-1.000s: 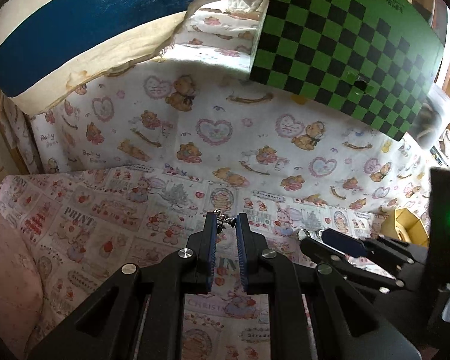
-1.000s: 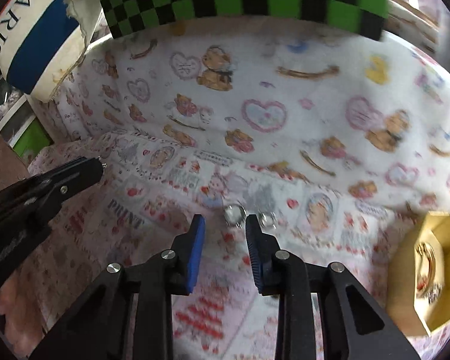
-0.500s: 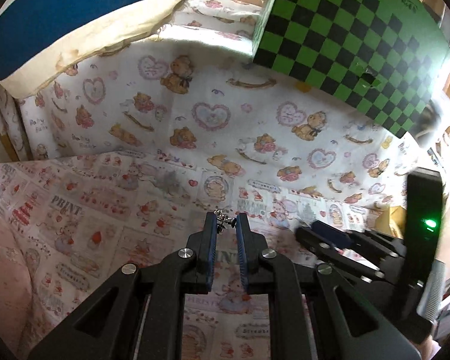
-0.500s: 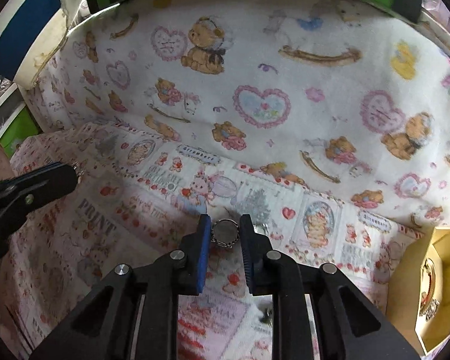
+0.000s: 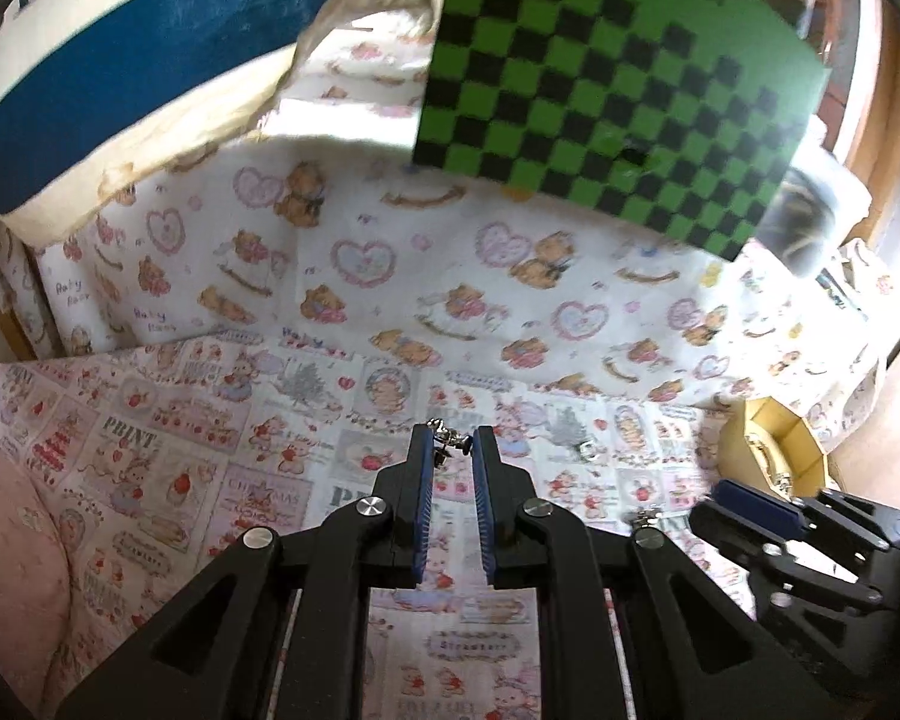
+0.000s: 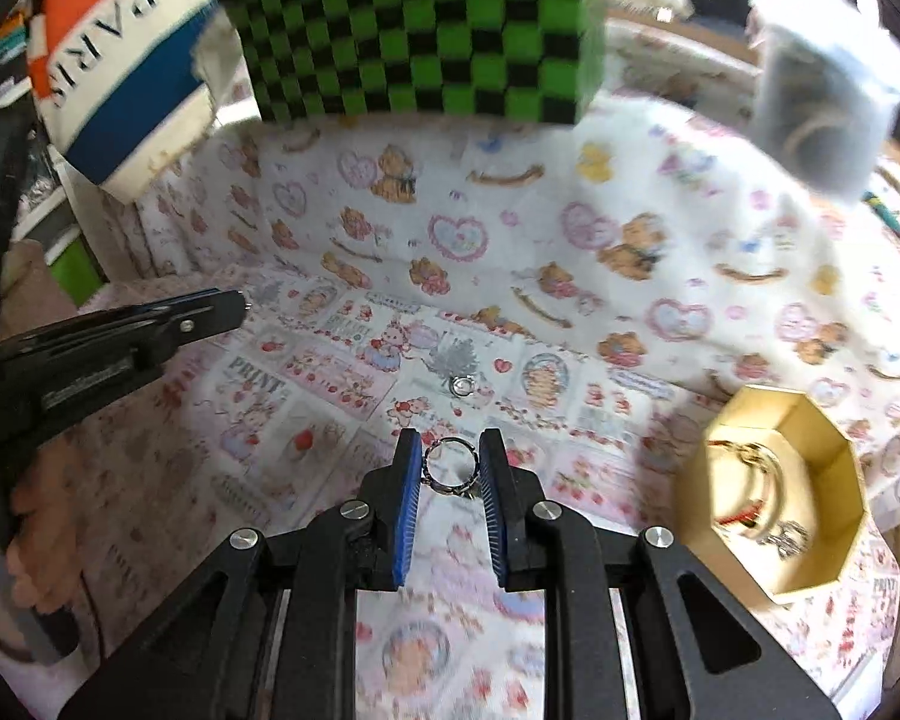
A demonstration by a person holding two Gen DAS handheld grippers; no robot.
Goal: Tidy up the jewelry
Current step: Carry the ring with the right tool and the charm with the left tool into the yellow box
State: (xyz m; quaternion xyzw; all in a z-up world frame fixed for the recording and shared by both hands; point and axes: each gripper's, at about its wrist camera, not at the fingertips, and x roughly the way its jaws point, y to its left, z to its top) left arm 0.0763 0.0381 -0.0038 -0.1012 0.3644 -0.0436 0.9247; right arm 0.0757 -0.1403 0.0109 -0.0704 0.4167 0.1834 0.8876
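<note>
My left gripper (image 5: 450, 441) is shut on a small silver earring (image 5: 449, 439) held at its fingertips, above the patterned cloth. My right gripper (image 6: 450, 459) is shut on a silver chain ring (image 6: 448, 468) and holds it above the cloth. A second silver ring (image 6: 462, 385) lies on the cloth just beyond it. It also shows in the left wrist view (image 5: 588, 450). A gold octagonal box (image 6: 774, 480) with several jewelry pieces inside stands to the right. In the left wrist view the box (image 5: 774, 444) is at the far right, behind the right gripper (image 5: 750, 510).
A green and black checkered board (image 5: 618, 72) leans at the back. A blue and white bag (image 5: 120, 72) stands at the back left. A clear plastic container (image 6: 822, 96) is at the back right. The left gripper (image 6: 234, 306) shows at the left of the right wrist view.
My right gripper closed on the chain ring and lifted it off the cloth, drawing back toward the right. My left gripper kept hold of the earring.
</note>
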